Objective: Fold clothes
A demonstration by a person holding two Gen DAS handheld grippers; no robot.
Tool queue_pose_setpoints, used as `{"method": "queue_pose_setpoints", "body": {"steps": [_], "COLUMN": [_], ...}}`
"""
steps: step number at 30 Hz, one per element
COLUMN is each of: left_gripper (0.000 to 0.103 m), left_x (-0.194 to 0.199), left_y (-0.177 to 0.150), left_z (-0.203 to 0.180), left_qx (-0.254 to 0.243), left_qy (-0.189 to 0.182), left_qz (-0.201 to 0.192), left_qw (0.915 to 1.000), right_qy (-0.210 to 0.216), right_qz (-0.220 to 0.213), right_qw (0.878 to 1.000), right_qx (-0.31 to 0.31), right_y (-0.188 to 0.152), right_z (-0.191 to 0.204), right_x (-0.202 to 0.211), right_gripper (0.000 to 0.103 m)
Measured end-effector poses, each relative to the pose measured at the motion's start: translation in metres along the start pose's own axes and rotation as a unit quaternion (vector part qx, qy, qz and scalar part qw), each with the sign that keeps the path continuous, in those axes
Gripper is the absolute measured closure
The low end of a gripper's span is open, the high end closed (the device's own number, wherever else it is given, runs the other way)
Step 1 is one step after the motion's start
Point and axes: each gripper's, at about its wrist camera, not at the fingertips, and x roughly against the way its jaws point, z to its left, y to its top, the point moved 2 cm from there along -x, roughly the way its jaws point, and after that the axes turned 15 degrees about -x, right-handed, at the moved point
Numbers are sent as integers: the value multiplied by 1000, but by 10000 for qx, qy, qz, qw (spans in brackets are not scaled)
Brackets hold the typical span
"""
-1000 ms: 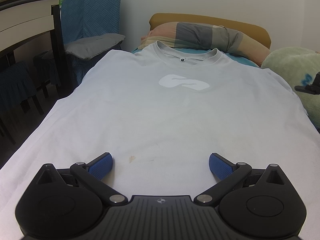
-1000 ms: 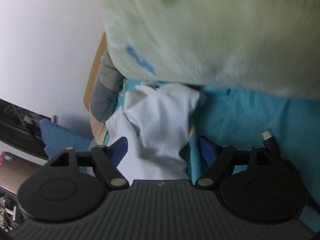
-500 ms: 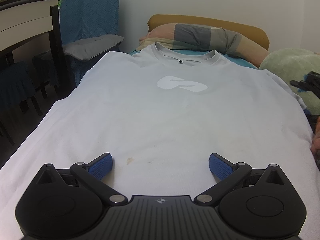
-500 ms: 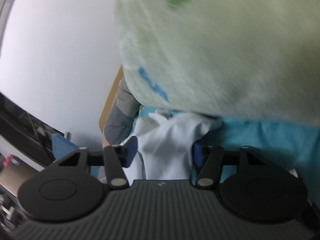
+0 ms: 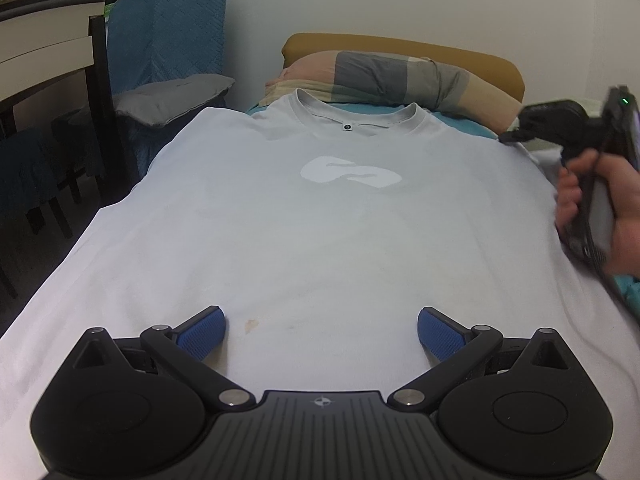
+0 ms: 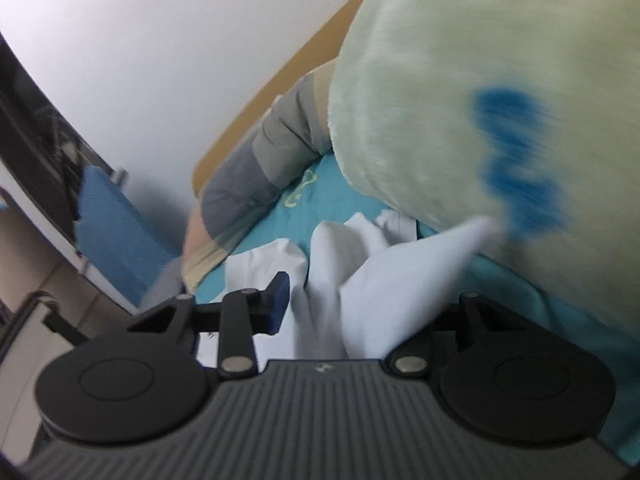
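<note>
A white T-shirt (image 5: 320, 232) with a pale chest logo lies flat, front up, on the bed, collar at the far end. My left gripper (image 5: 322, 332) hovers open over the hem, its blue pads wide apart with nothing between them. At the shirt's right shoulder a hand (image 5: 624, 208) holds my right gripper (image 5: 516, 134). In the right wrist view that gripper (image 6: 320, 304) is shut on the bunched white sleeve (image 6: 384, 276), which rises in a peak. The fabric hides its right finger.
A striped pillow (image 5: 384, 76) rests against a tan headboard (image 5: 400, 44) beyond the collar. A pale green plush blanket (image 6: 480, 100) presses close over the sleeve on the teal sheet (image 6: 320, 188). A blue-covered chair (image 5: 172, 28) and a grey cushion (image 5: 172, 96) stand at the left.
My right gripper's fingers have come together on the sleeve and pulled it up and toward the shirt. The hand with it now shows in the left wrist view. The left gripper stays put.
</note>
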Motion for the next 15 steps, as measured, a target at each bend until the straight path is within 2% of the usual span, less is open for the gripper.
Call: {"method": "queue_pose_setpoints", "body": {"steps": [2, 3, 4, 8, 10, 12, 15], "left_gripper": [0, 0, 0, 0, 0, 0, 0], "left_x": [-1, -1, -1, -3, -4, 3, 33], "left_y": [0, 0, 0, 4, 8, 13, 25], "left_z": [1, 1, 1, 2, 6, 18, 35], "left_qx": [17, 24, 23, -17, 46, 322, 161], "left_qy": [-18, -25, -27, -157, -279, -296, -229], "left_qz": [23, 29, 38, 73, 110, 233, 220], "left_qw": [10000, 10000, 10000, 9998, 9995, 9988, 9994], "right_qy": [-128, -192, -256, -512, -611, -731, -964], "right_qz": [-68, -102, -136, -271, -581, -881, -1117], "right_qw": [9996, 9991, 9984, 9936, 9896, 9838, 9719], "right_qx": [242, 363, 484, 967, 1162, 1377, 1833], "right_y": [3, 5, 7, 14, 28, 42, 50], "right_z": [12, 18, 25, 49, 67, 85, 110], "right_x": [-2, -3, -3, -7, 11, 32, 55], "right_gripper": [72, 92, 95, 96, 96, 97, 97]}}
